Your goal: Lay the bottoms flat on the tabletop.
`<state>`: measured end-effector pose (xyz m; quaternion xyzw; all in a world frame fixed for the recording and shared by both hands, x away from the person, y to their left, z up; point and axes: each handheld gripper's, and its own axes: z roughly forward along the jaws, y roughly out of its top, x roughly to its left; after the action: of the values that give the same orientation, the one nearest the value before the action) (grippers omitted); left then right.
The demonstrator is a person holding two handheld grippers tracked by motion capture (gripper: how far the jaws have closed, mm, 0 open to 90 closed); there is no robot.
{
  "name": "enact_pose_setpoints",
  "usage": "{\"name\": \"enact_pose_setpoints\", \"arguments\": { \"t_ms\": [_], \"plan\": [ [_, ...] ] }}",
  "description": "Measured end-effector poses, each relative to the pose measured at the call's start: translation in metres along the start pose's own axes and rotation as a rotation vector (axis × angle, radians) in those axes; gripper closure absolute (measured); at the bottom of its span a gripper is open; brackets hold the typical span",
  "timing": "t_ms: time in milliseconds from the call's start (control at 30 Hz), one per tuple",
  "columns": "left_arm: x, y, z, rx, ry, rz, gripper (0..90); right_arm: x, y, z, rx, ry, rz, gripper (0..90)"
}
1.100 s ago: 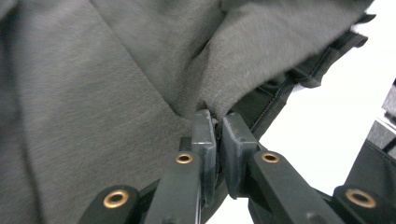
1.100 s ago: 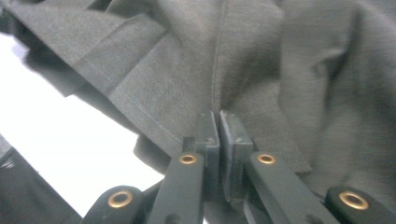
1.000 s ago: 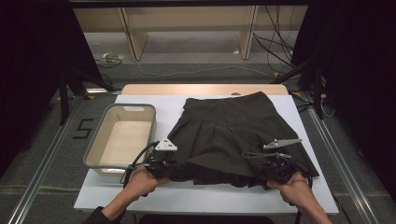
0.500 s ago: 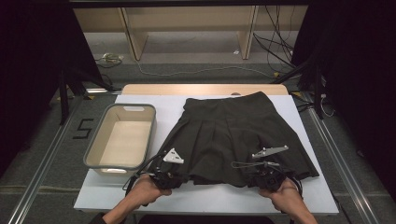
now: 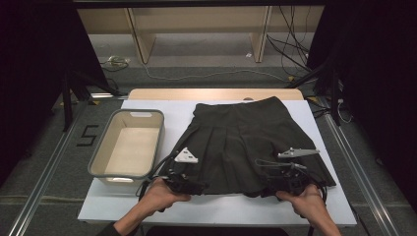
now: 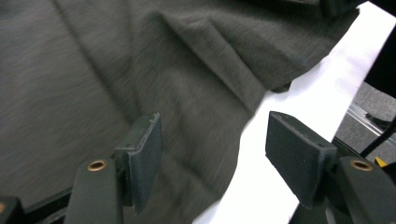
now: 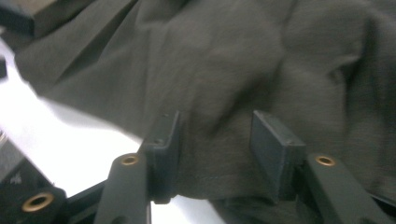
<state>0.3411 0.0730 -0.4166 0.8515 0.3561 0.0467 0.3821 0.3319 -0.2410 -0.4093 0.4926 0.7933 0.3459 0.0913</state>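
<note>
dark grey pleated woven skirt point(image 5: 246, 142) spread flat on the white-topped desk point(image 5: 216, 209), waistband toward 12 o'clock, flared hem toward 6 o'clock, pleats fanning down from the narrow top. fine matte weave, soft folds and a stitched hem edge seen close in both gripper views. rectangular beige plastic tub with rounded corners and a grey rim point(image 5: 96, 162) at 9 o'clock of the skirt, just beside it.

left tool point(image 5: 184, 184) at the hem's 7 o'clock corner, jaws just opened and standing well apart; in the left gripper view point(image 6: 212, 154) one flat black pad over the cloth, the other over bare desk, hem edge lying loose between, nothing pinched. right tool point(image 5: 290, 182) at the hem's 5 o'clock corner, jaws likewise just opened; in the right gripper view point(image 7: 215, 144) cloth bunched between the rubbery pads, released, not pressed.
</note>
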Motion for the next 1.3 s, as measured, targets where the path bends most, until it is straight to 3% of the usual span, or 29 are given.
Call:
{"name": "enact_pose_setpoints", "arguments": {
  "t_ms": [267,367,433,633,733,933,1167,1300],
  "plan": [
    [-0.01,0.016,0.041,0.065,0.03,-0.032,34.2,-0.018,0.004,-0.015,-0.043,-0.021,0.045,46.8],
    [-0.01,0.025,0.052,0.06,0.011,-0.08,33.4,-0.027,0.004,-0.022,-0.061,0.004,0.092,46.7],
    [-0.012,0.03,0.057,0.054,0.005,-0.101,33.0,-0.027,0.003,-0.022,-0.047,-0.004,0.08,46.3],
    [-0.016,0.033,0.076,0.099,0.042,-0.1,29.8,-0.027,0.001,-0.019,-0.03,-0.018,0.078,45.0],
    [-0.019,0.035,0.084,0.109,0.03,-0.116,28.5,-0.028,0.002,-0.018,-0.035,-0.025,0.085,42.6],
    [-0.025,0.039,0.098,0.117,0.044,-0.115,28.6,-0.019,-0.001,-0.003,0.011,-0.028,0.045,39.3],
    [-0.025,0.038,0.101,0.1,0.036,-0.091,62.3,-0.01,0.0,-0.001,0.006,-0.017,0.009,37.2],
    [-0.025,0.036,0.095,0.102,0.003,-0.083,72.4,-0.009,0.001,-0.006,-0.015,-0.014,0.006,36.5]
  ]
}}
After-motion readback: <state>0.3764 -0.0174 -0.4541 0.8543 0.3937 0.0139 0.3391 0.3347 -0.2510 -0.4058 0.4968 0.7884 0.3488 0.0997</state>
